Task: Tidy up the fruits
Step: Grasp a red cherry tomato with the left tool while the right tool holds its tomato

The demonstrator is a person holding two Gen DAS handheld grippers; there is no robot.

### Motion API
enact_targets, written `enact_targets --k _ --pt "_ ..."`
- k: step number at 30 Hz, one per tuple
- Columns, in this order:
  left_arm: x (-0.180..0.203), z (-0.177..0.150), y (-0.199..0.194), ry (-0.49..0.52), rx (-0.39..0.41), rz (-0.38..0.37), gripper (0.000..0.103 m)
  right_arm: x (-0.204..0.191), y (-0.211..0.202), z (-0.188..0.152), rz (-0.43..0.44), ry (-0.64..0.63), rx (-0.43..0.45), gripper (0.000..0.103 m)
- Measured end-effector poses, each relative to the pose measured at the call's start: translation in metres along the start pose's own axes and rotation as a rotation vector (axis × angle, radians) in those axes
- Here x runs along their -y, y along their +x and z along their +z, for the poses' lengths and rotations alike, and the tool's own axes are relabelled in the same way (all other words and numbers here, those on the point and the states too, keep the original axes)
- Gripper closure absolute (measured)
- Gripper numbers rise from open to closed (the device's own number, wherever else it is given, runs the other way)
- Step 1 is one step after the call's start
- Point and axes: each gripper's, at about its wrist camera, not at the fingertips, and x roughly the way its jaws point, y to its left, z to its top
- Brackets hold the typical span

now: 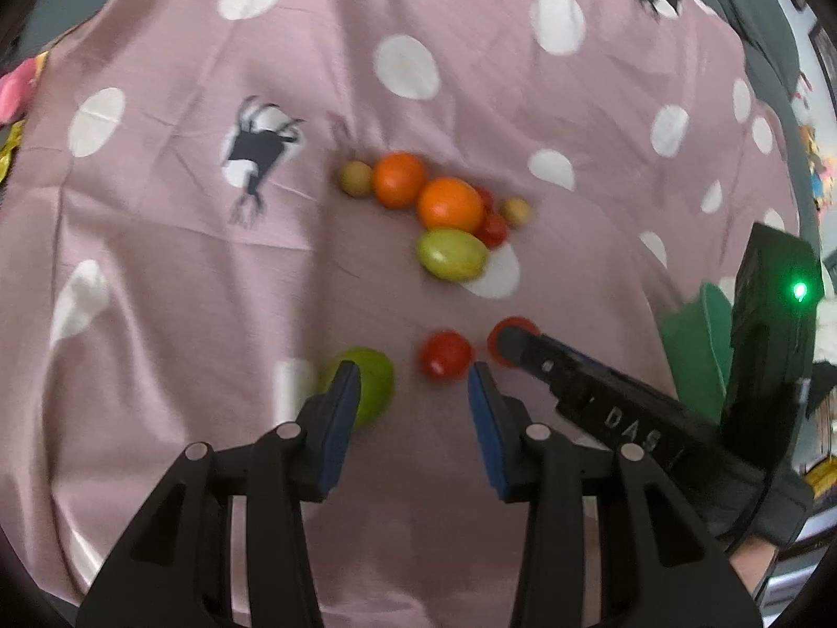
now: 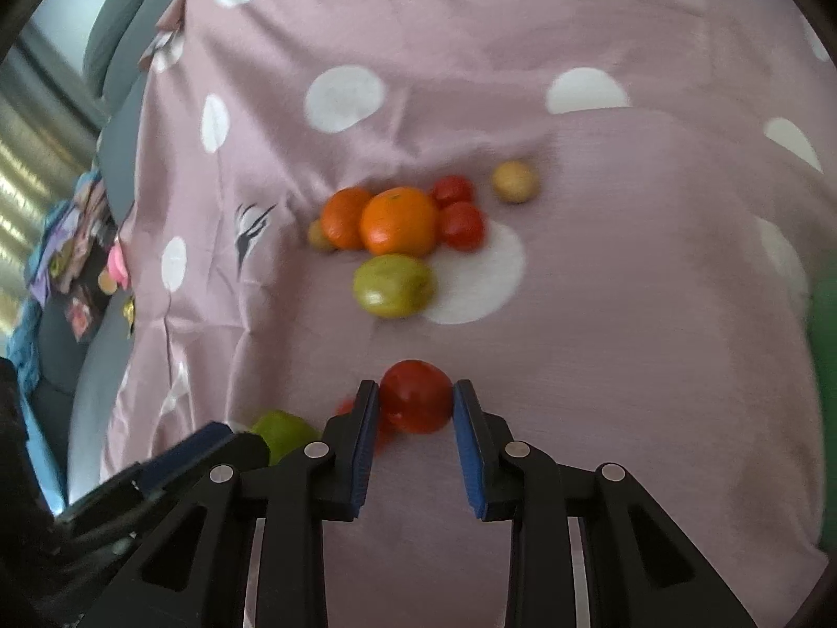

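Right tool: its two blue pads sit against the flanks of a red tomato low in its own view, so it is clamped on that fruit.
Left tool: jaws part-way apart; a green fruit lies partly behind the left-hand pad at about 9 o'clock of the gap, a second red tomato near the right-hand pad at about 1 o'clock. Nothing is gripped; whether a pad touches either fruit cannot be told.
Fruit cluster: two oranges, small red tomatoes, two tan fruits and another green one lie on the pink spotted sheet, at 12 o'clock from both tools.
Handling: the tomato is probably light, smooth and thin-skinned, so likely to bruise or slip; a gentle hold across its widest middle suits it.
Left view only: the right tool's tip reaching in from 4 o'clock, a green container behind it.
Right view only: the pads' actual seat on the tomato.
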Motion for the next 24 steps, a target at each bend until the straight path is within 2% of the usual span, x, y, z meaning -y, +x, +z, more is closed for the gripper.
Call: enact_targets --k 6,12,15,20,24 --pt "0.022 -0.001 0.017 0.058 -0.035 -0.004 0.062 0.030 -0.017 0.001 -0.043 0.071 0.035 0.073" --pt "0.016 0.015 0.035 0.010 -0.051 0.020 0.063 0.043 -0.023 0.000 -0.036 0.116 0.052 0.073" --pt "0.009 0.020 0.040 -0.017 -0.059 0.032 0.068 0.045 -0.024 0.001 -0.032 0.123 0.054 0.073" --pt "0.010 0.025 0.044 -0.001 -0.045 0.039 0.069 0.047 -0.024 0.001 -0.027 0.128 0.053 0.073" --pt "0.006 0.036 0.053 0.000 -0.083 0.069 0.069 0.047 -0.024 0.001 -0.025 0.131 0.053 0.073"
